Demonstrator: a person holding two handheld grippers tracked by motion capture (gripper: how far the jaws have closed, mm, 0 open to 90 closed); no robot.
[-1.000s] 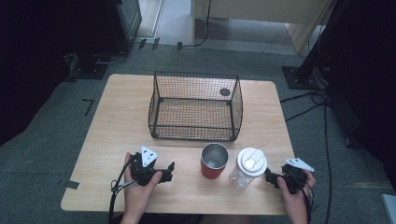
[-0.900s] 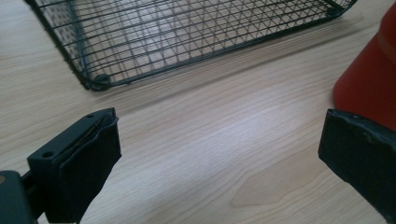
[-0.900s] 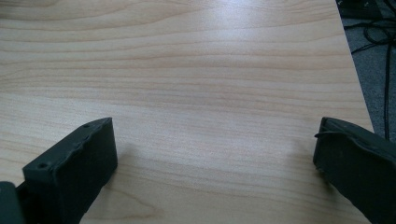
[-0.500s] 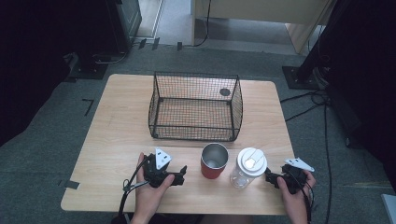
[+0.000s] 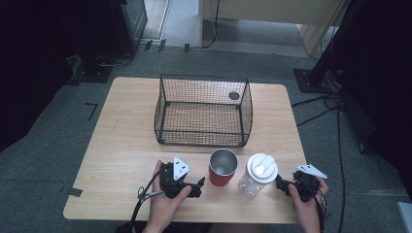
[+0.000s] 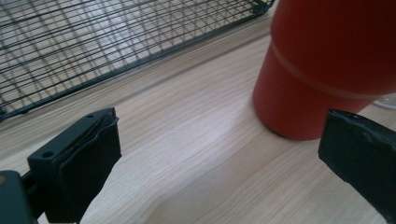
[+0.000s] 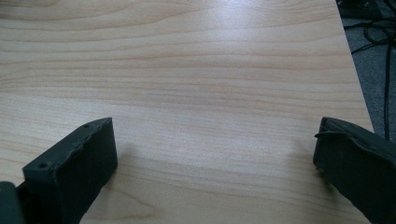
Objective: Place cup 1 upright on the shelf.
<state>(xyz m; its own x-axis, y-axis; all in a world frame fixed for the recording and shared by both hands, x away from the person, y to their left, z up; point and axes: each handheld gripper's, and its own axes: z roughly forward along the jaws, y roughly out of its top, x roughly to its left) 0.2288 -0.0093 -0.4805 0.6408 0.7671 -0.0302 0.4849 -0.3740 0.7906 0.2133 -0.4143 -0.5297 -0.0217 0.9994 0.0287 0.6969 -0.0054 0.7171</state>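
Observation:
A red cup (image 5: 222, 168) with a steel inside stands near the table's front edge. My left gripper (image 5: 189, 180) is just left of it, open. In the left gripper view the red cup (image 6: 327, 65) rises right behind the right-hand jaw, and my left gripper (image 6: 224, 135) has only bare wood between its fingers. A clear jar with a white lid (image 5: 260, 172) stands right of the cup. My right gripper (image 5: 296, 184) rests to the jar's right, near the table's corner. Seen in its own view, my right gripper (image 7: 215, 135) is open over bare wood.
A black wire basket (image 5: 203, 116) sits mid-table behind the cup, and its mesh wall (image 6: 93, 42) crosses the top of the left gripper view. A small dark disc (image 5: 234, 95) lies behind it. The table's right edge (image 7: 357, 79) borders floor with cables (image 7: 380, 42).
My left gripper has moved right along the front edge, up close to the red cup. The right gripper, cup, jar and basket stayed put.

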